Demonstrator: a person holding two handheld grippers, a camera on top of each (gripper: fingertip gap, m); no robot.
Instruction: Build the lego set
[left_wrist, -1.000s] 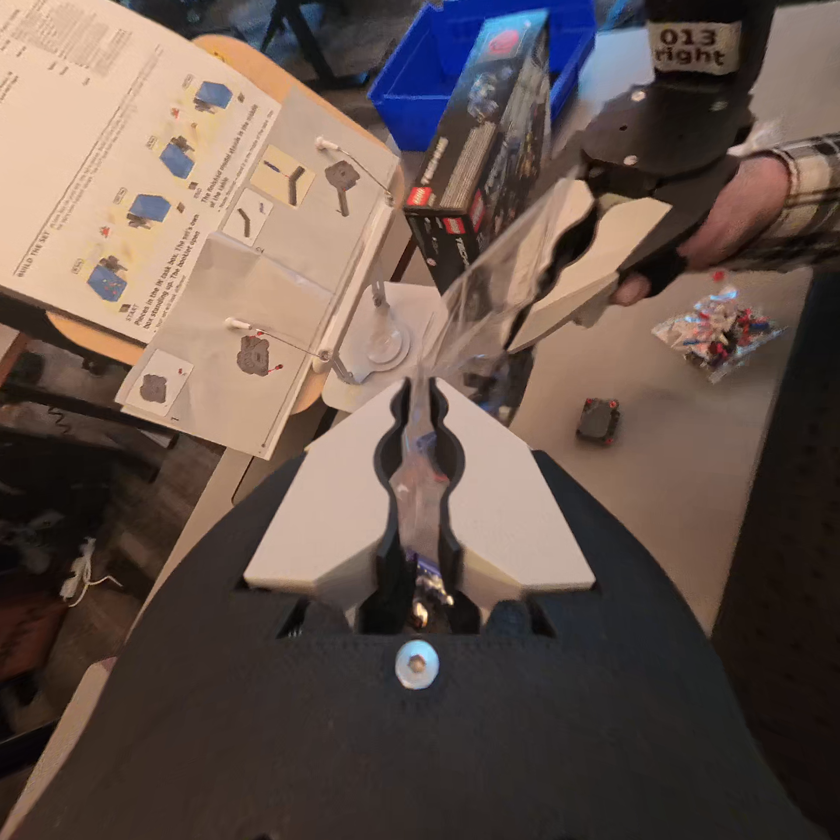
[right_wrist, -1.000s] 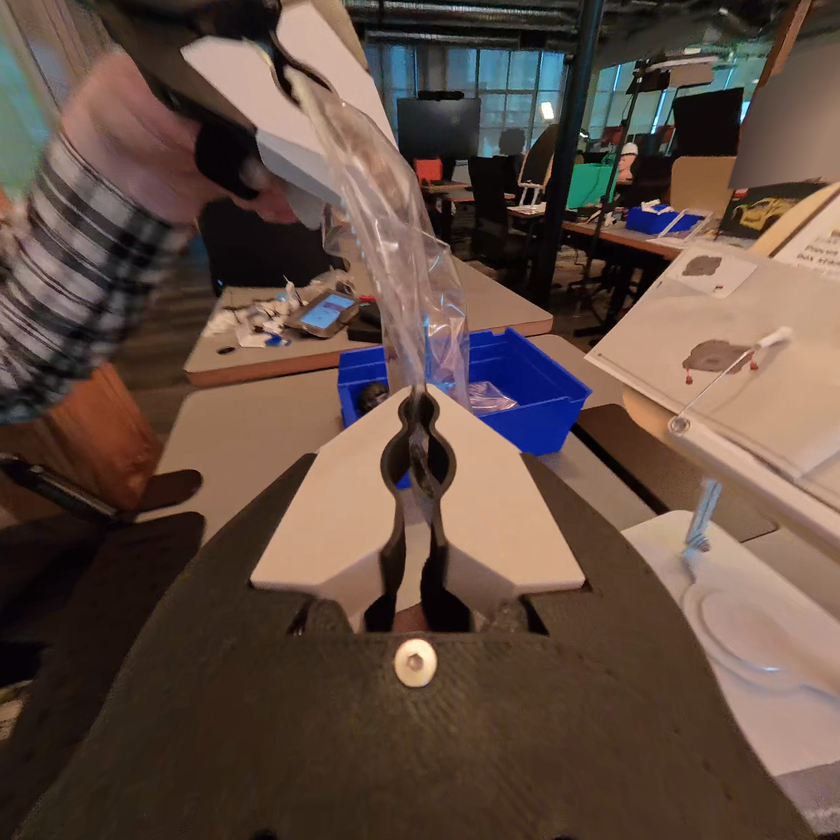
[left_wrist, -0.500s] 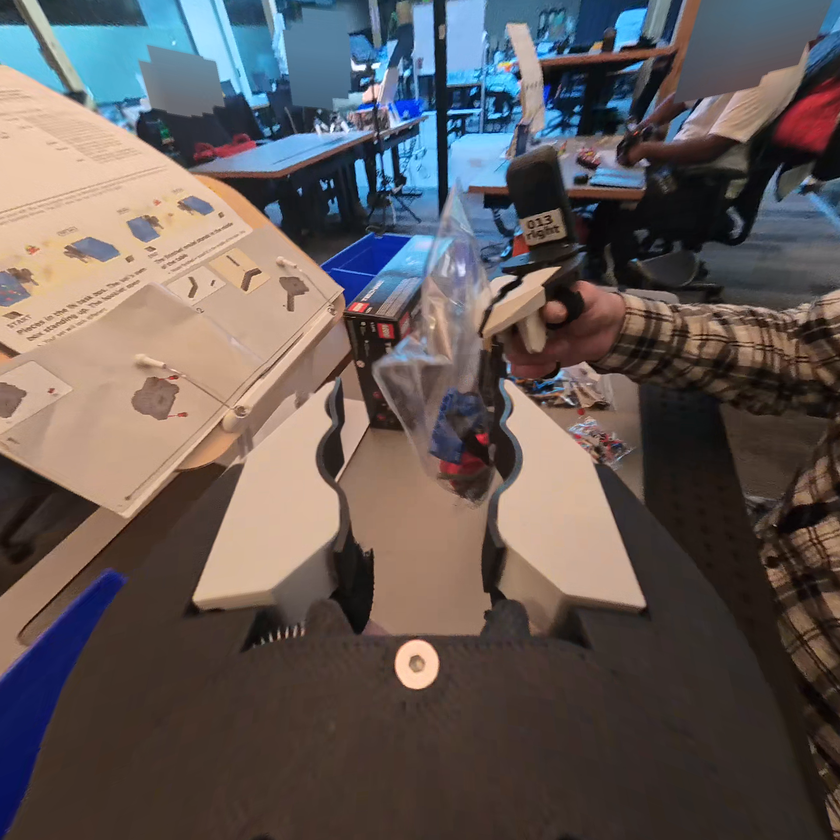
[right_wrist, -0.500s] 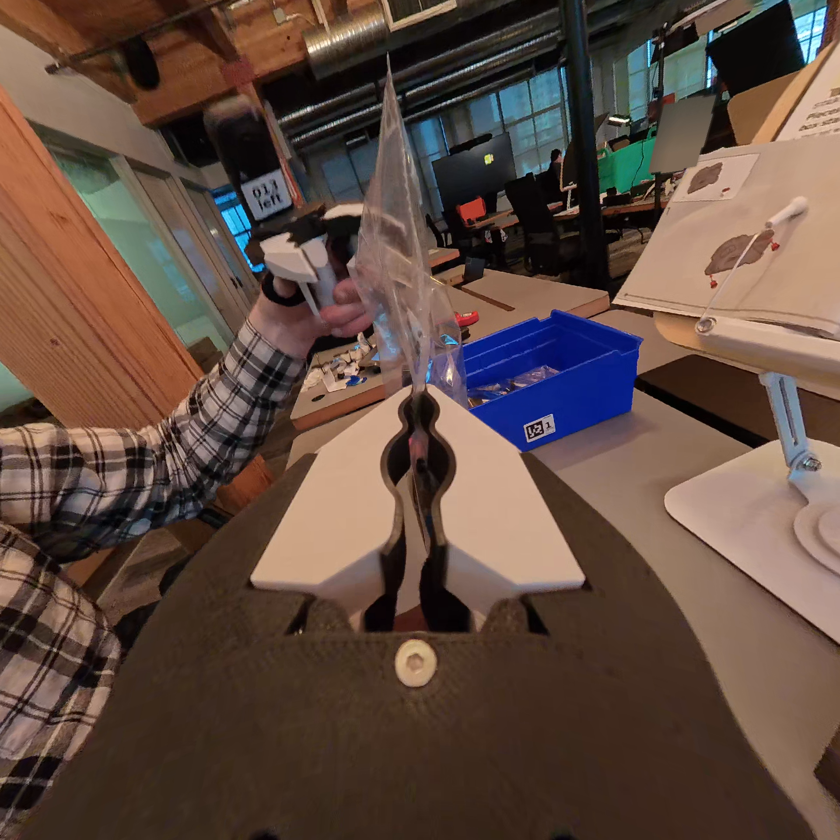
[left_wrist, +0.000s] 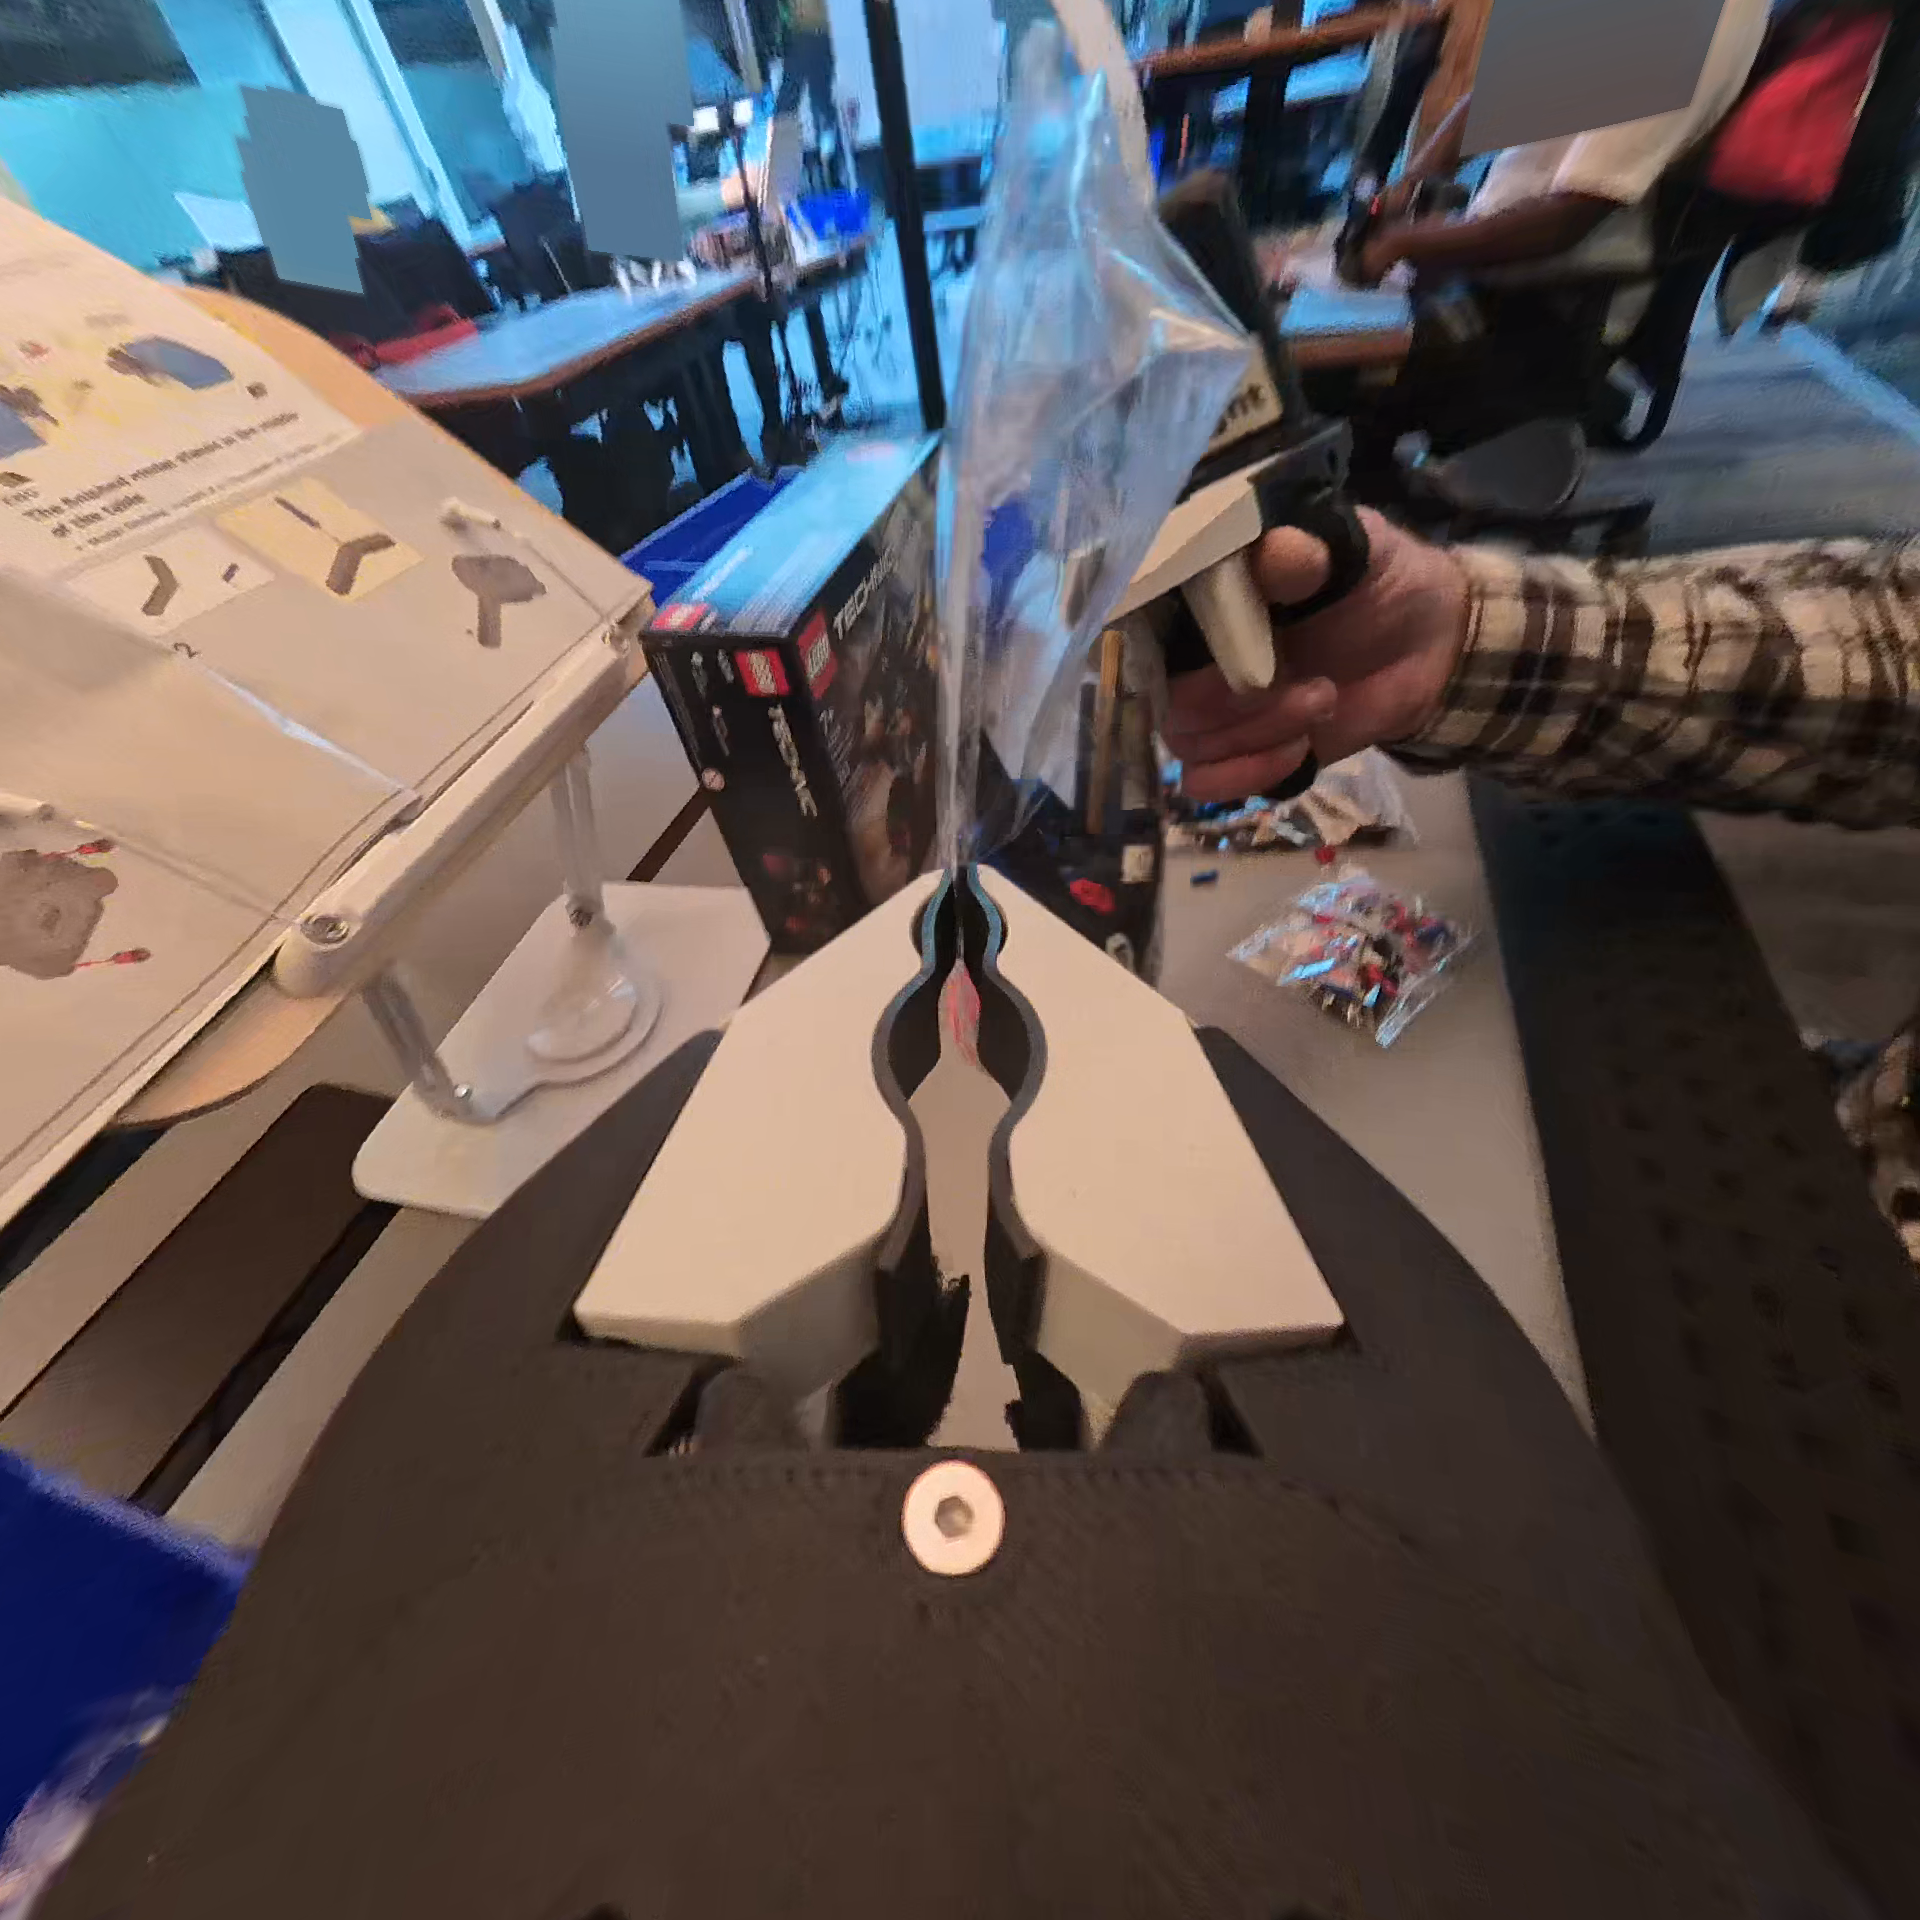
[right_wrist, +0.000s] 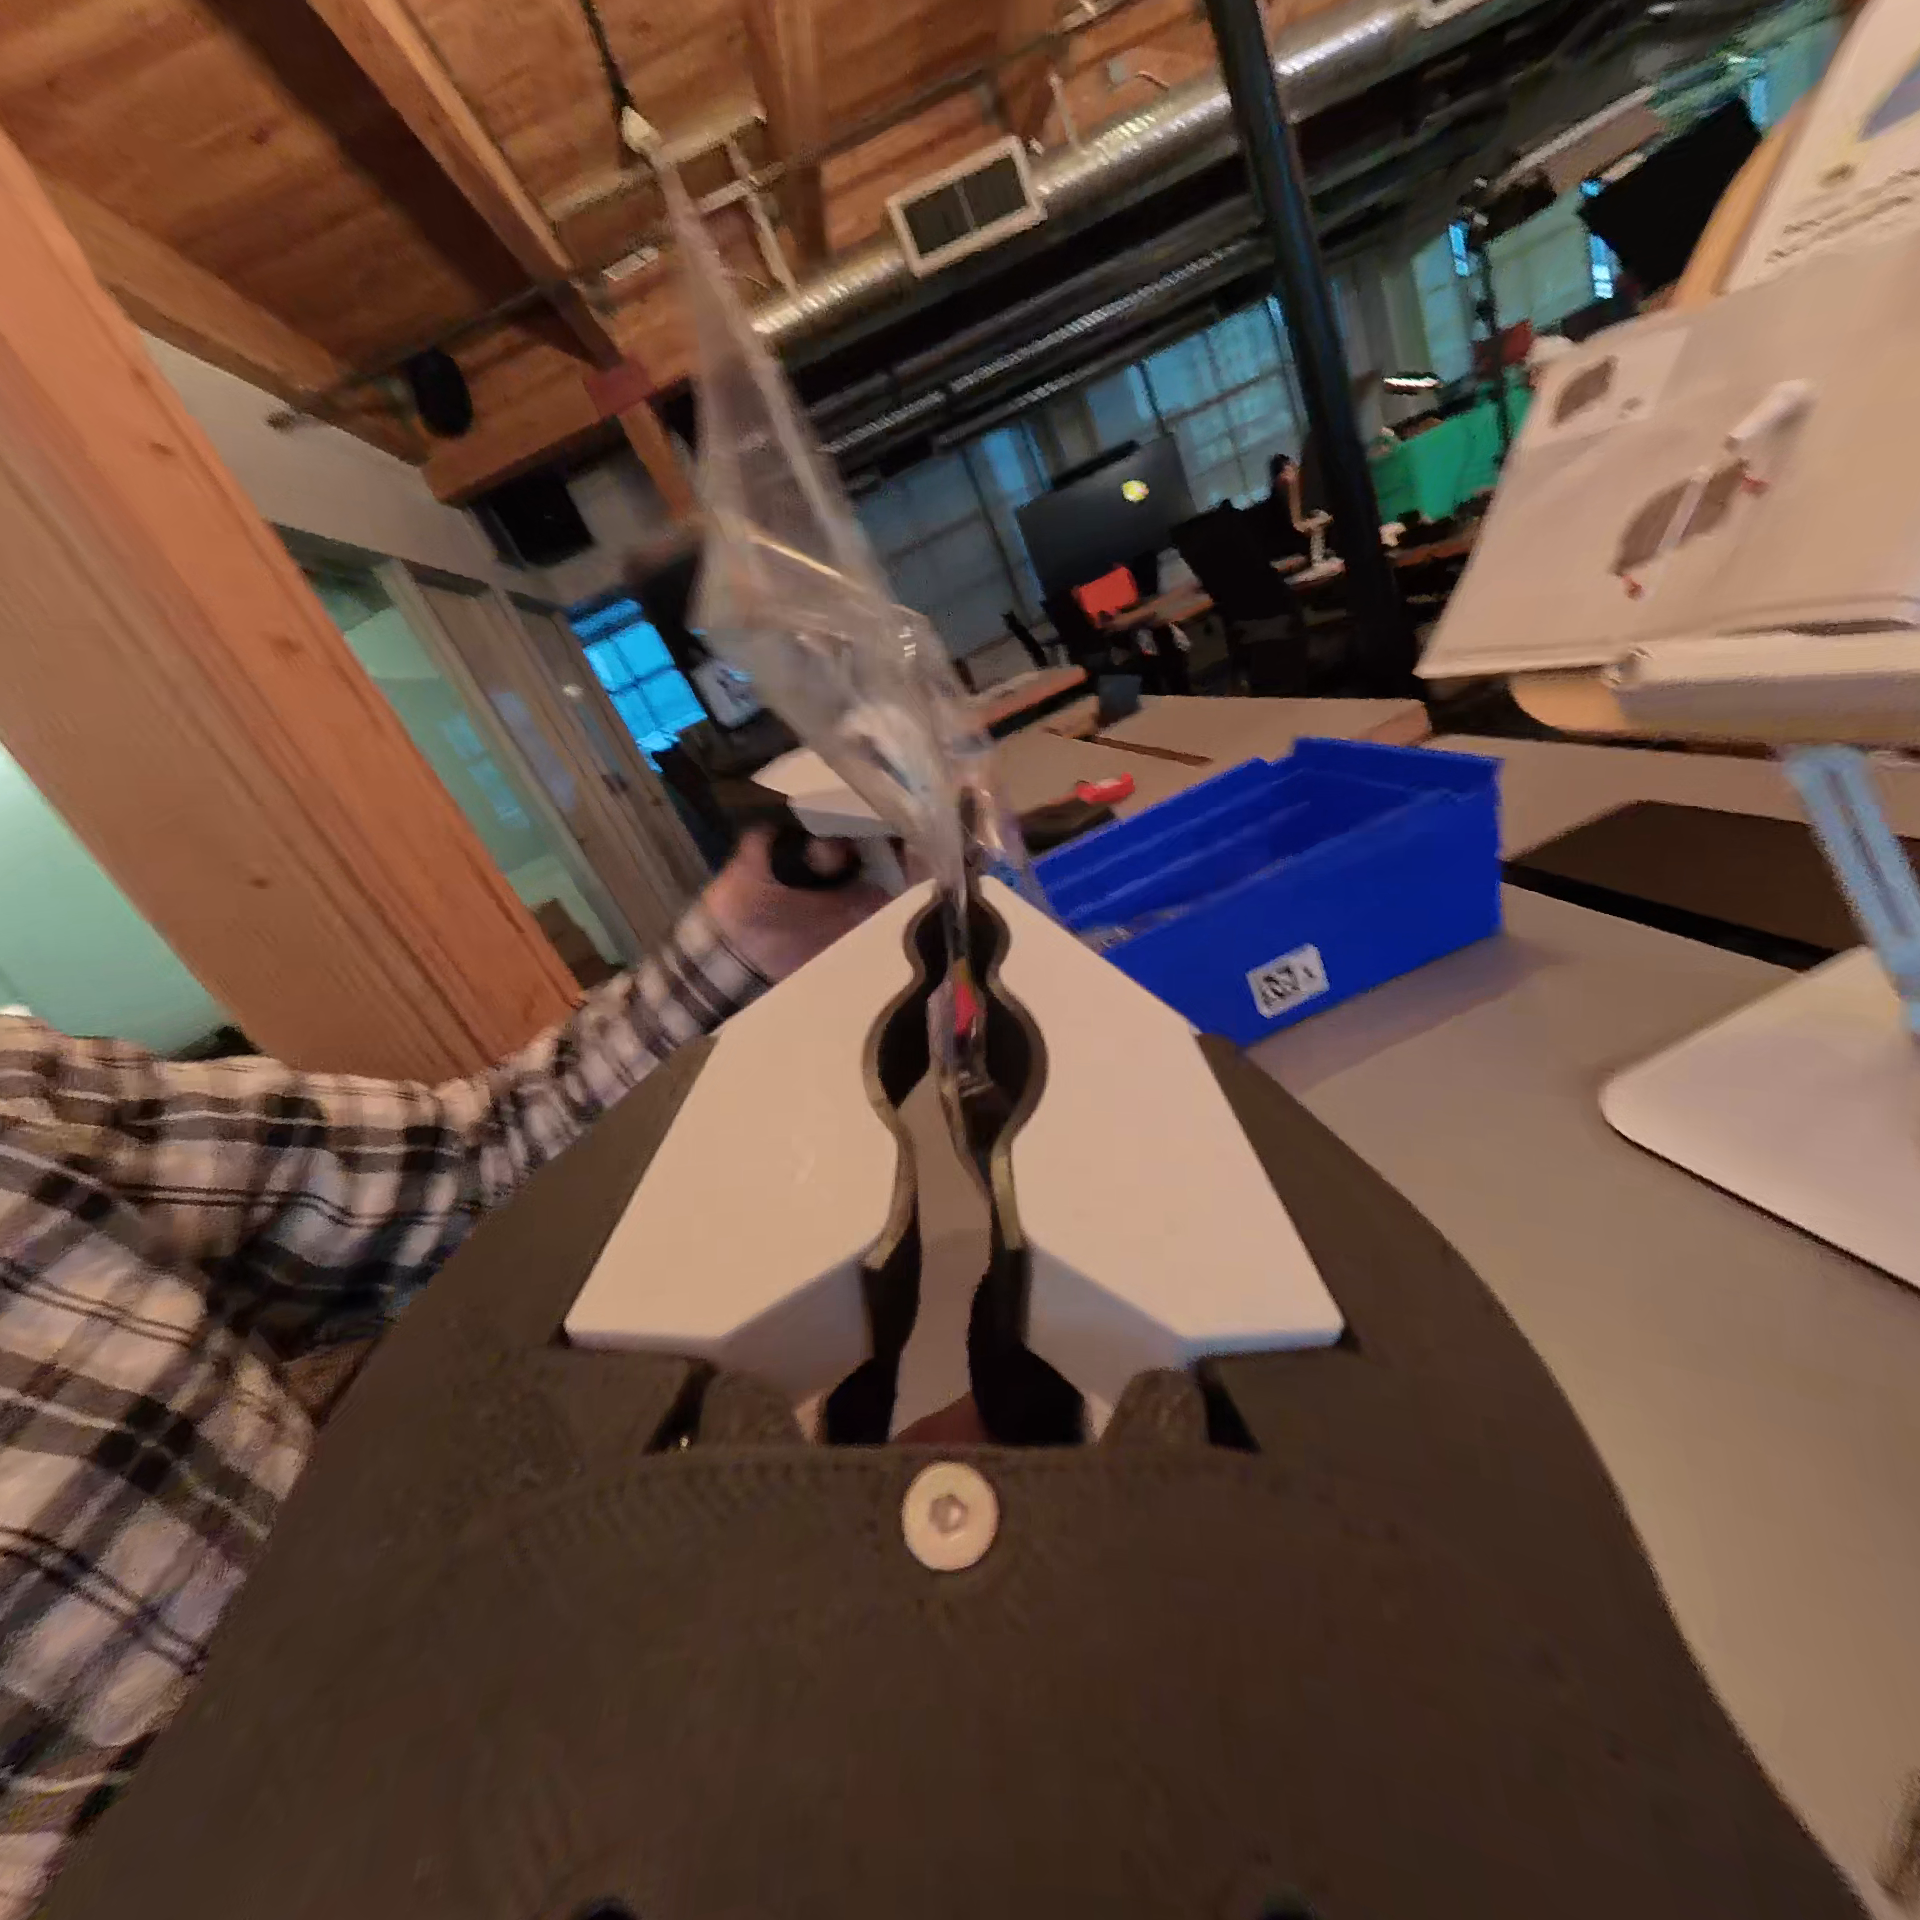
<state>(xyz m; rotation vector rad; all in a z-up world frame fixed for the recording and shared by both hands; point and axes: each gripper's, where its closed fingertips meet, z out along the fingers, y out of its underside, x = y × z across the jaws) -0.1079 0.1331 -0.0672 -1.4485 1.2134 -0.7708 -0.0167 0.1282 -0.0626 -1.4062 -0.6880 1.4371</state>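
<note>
A clear plastic bag (left_wrist: 1049, 416) with a few red and blue lego pieces is held between both grippers above the table. My left gripper (left_wrist: 961, 883) is shut on its lower end; a red bit shows in the hollow between the fingers. My right gripper (right_wrist: 961, 883) is shut on the same bag (right_wrist: 800, 582), which rises from its tips. In the left wrist view the right gripper (left_wrist: 1195, 540) sits at the bag's right side, held by a hand in a plaid sleeve. In the right wrist view the left gripper is mostly hidden behind the bag.
A black lego box (left_wrist: 810, 707) stands on the grey table (left_wrist: 1351, 1122) just ahead. A sealed bag of pieces (left_wrist: 1351, 951) and loose pieces (left_wrist: 1278, 821) lie to the right. An instruction stand (left_wrist: 312, 644) is at left. A blue bin (right_wrist: 1299, 883) sits beyond. The tips of one gripper are about 10 centimeters away from the tips of the other.
Half a second ago my left gripper stood open with the bag hanging between its fingers; its pads have come together on the bag once more. The right gripper kept its hold throughout.
</note>
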